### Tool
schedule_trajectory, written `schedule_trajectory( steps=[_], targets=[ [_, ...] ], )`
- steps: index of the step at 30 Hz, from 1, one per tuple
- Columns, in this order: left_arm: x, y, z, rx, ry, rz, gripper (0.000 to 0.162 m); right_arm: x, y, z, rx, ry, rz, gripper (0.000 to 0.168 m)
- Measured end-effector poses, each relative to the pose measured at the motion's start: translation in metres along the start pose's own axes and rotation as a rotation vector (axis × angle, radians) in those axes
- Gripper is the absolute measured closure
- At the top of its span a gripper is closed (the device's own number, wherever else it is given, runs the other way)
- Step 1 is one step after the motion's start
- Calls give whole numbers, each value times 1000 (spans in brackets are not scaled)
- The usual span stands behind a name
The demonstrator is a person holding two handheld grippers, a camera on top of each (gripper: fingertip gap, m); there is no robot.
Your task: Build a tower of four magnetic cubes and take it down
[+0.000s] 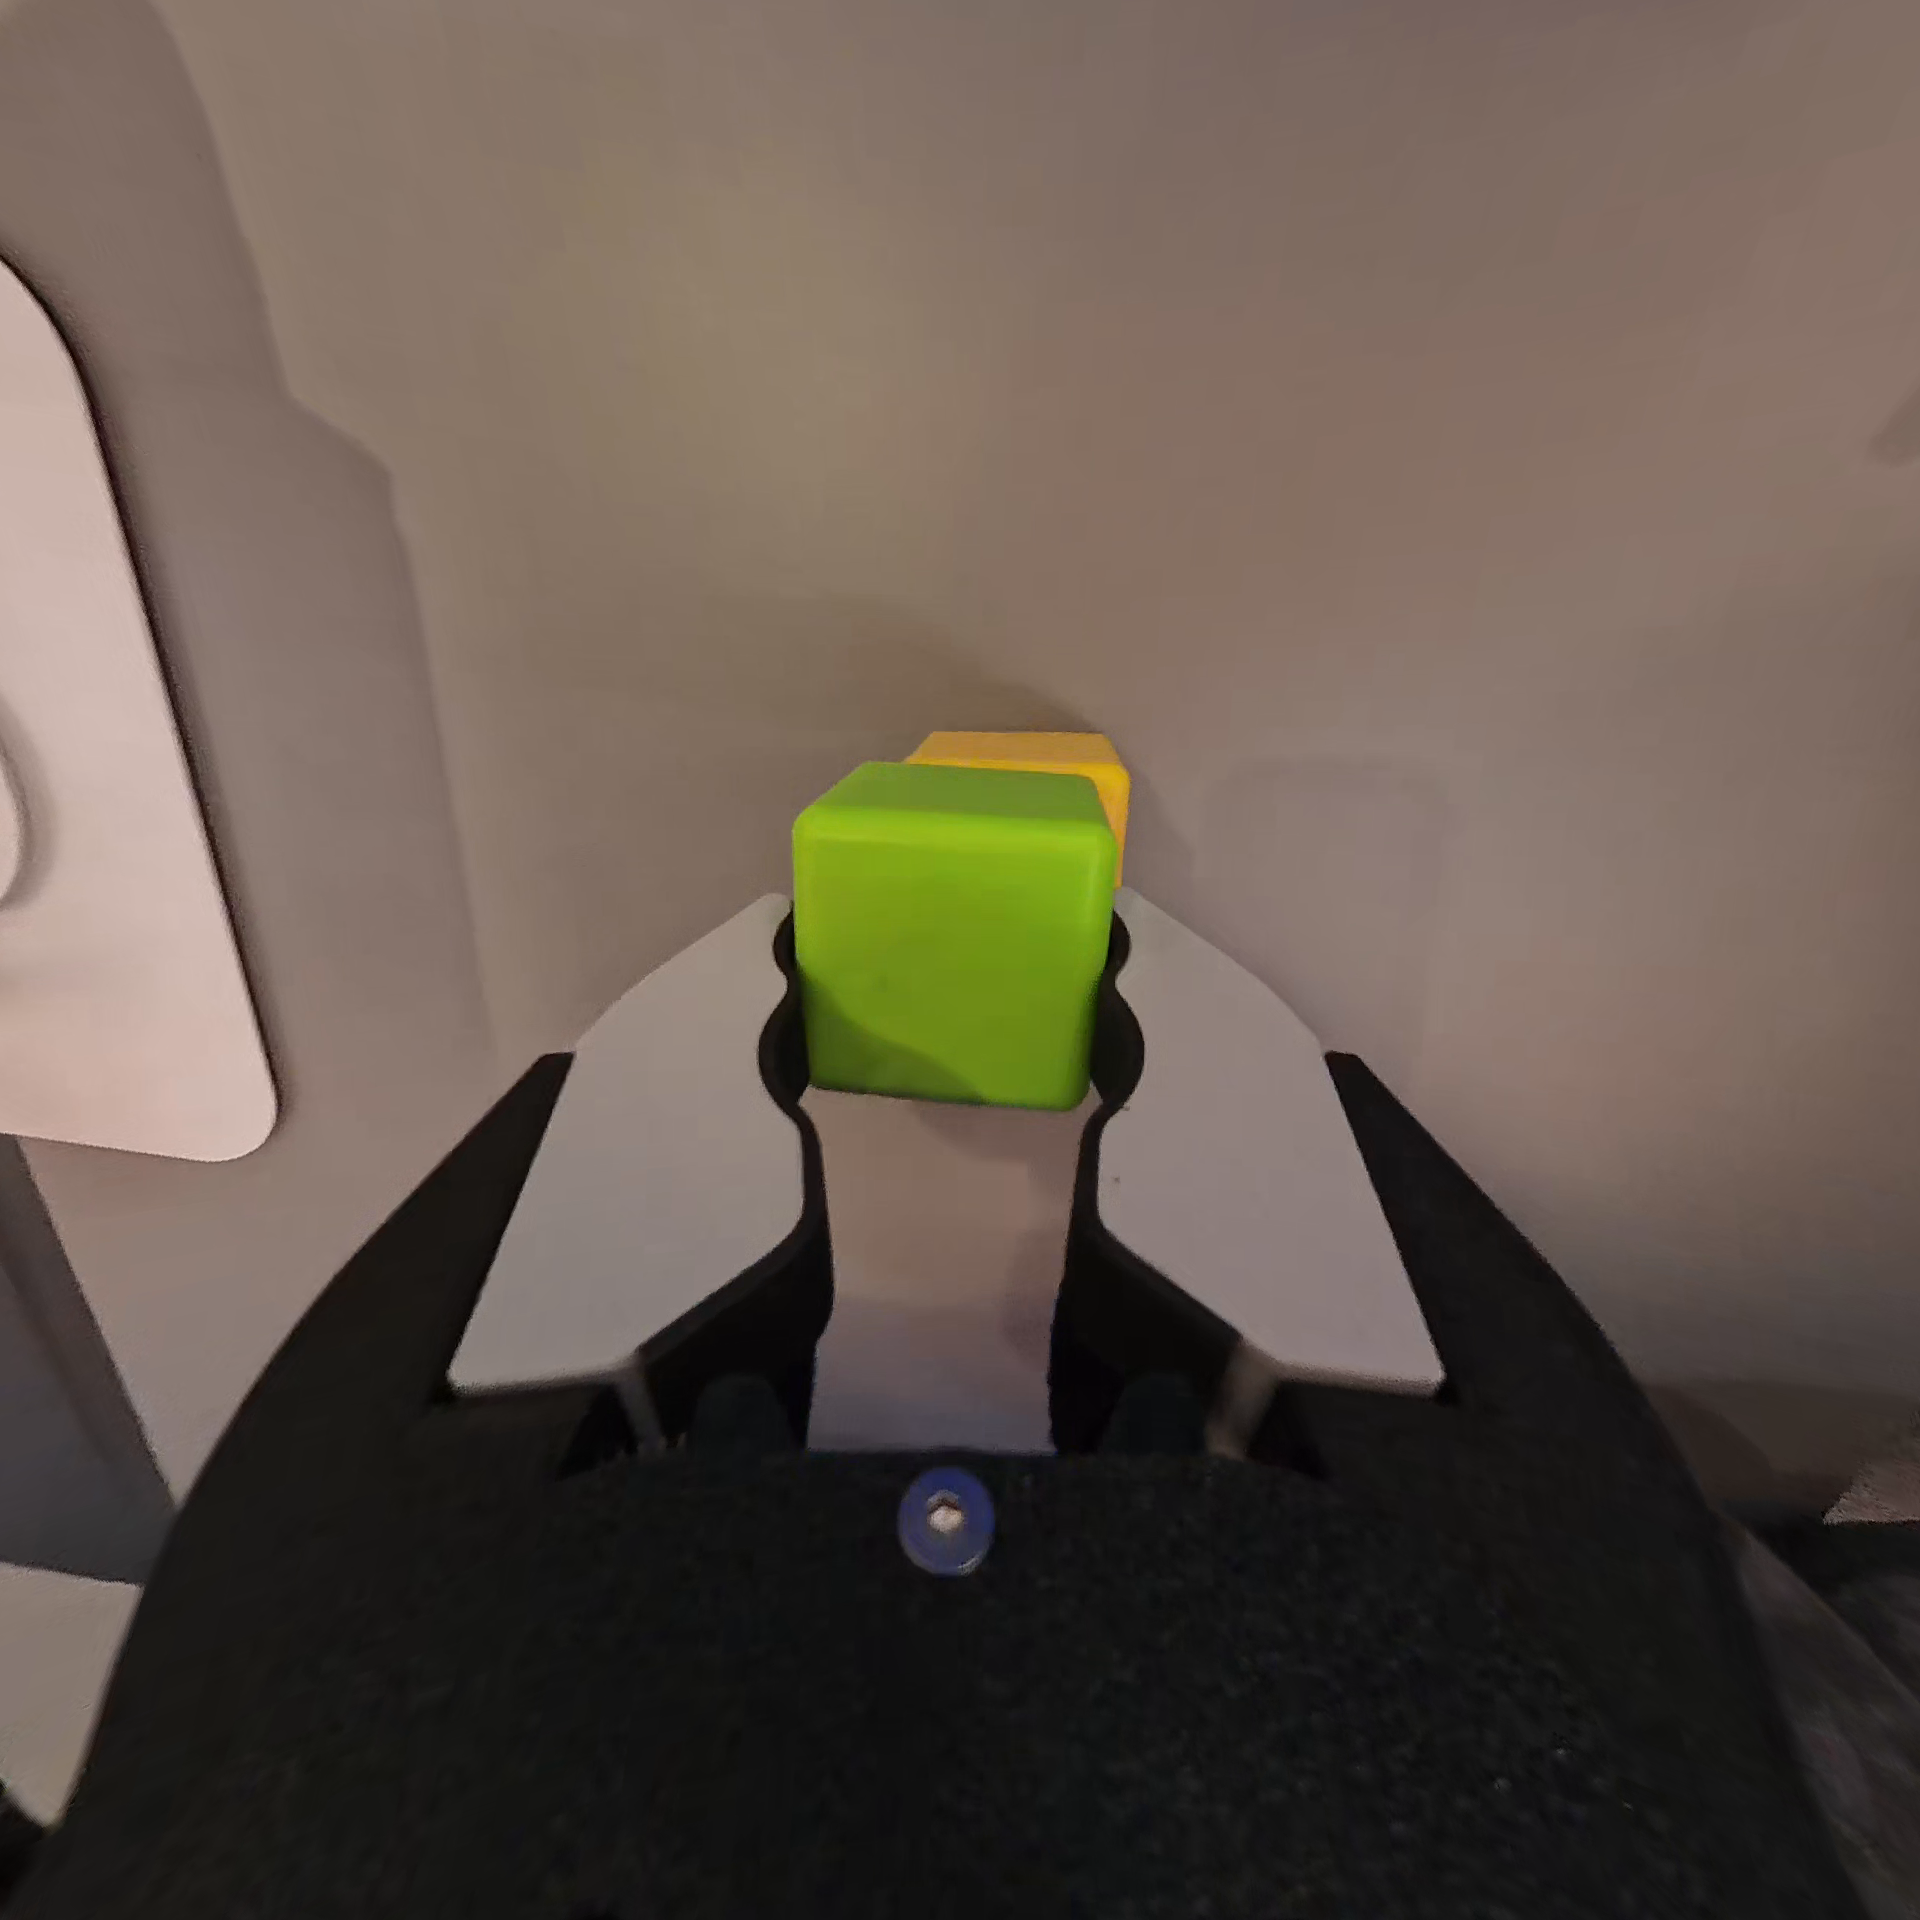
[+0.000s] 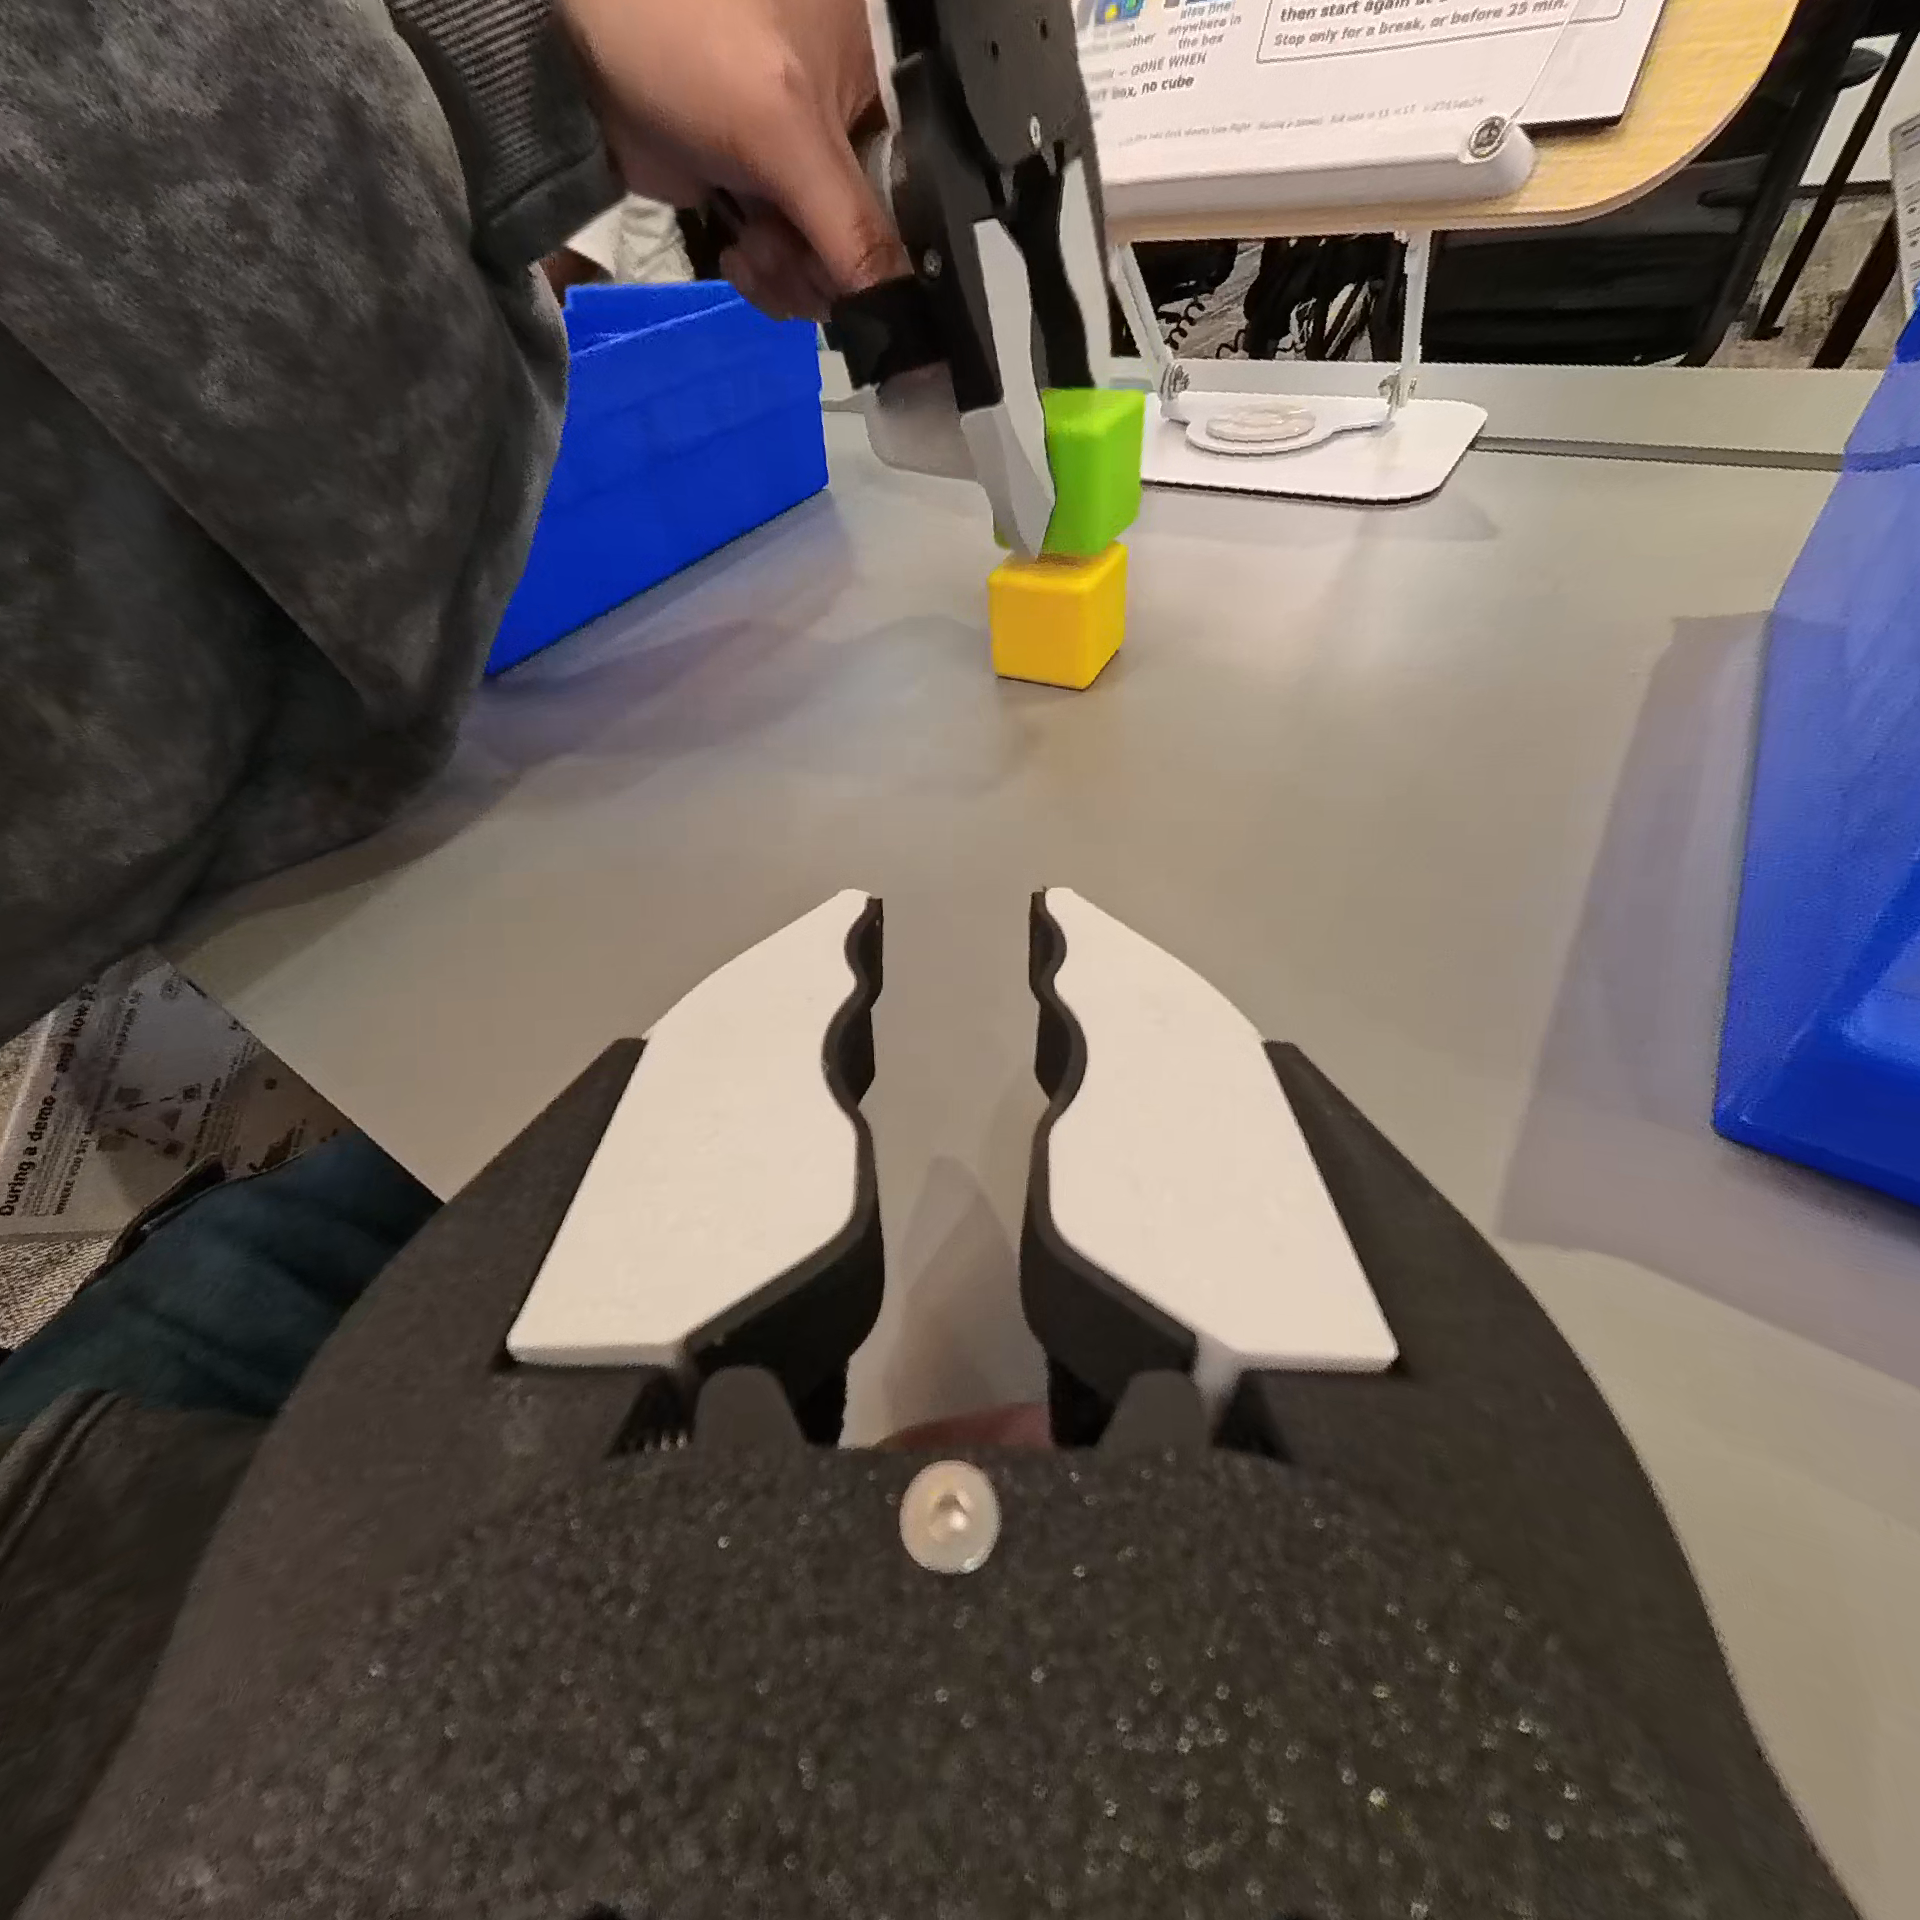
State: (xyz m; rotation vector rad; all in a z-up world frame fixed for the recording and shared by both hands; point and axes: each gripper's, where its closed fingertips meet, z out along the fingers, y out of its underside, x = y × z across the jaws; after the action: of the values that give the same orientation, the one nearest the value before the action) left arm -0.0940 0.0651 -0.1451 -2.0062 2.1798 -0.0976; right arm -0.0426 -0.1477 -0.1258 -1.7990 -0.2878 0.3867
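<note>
**A:** Where are you in the job?

**B:** Early, I'd judge. My left tool [image 1: 951,997] is clamped on the green cube [image 1: 951,935], one finger on each side face. Straight past its tips, beneath the green one, sits the yellow cube [image 1: 1023,764] on the table [image 1: 1455,623]. From my right tool's camera the green cube [image 2: 1091,483] looks to be on top of the yellow cube [image 2: 1055,618], or only just above it, and shifted a little off square. I can't tell whether the faces are fully touching.

**A:** And the right tool?

**B:** My right tool [image 2: 956,904] holds nothing. Its fingers stand a narrow gap apart, low over bare table [image 2: 1351,831], with the two cubes well ahead of its tips. A blue bin [image 2: 675,447] lies ahead to its left, another blue bin [image 2: 1839,883] close on its right.

**A:** So building or taking down?

**B:** I can't say for sure from this; two cubes are all I see. I'd guess building, second cube going on.

**A:** Next move?

**B:** If so, line the green cube up over the yellow one, let the magnets seat it, then open the left tool gently and draw straight back so I don't drag it sideways. Then fetch a third cube; I see none here.
</note>
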Motion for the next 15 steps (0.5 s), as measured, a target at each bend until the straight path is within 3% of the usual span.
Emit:
schedule_trajectory(
  steps=[8, 10, 15],
  targets=[
    [3, -1, 4, 4, 3, 11, 111, -2, 1, 1, -7, -2, -12, 142],
    [6, -1, 2, 3, 8, 23, 100, -1, 1, 1, -6, -1, -11, 142],
    [16, -14, -57, 272, -19, -47, 100, -1, 0, 0, -2, -1, -4, 142]
  ],
)
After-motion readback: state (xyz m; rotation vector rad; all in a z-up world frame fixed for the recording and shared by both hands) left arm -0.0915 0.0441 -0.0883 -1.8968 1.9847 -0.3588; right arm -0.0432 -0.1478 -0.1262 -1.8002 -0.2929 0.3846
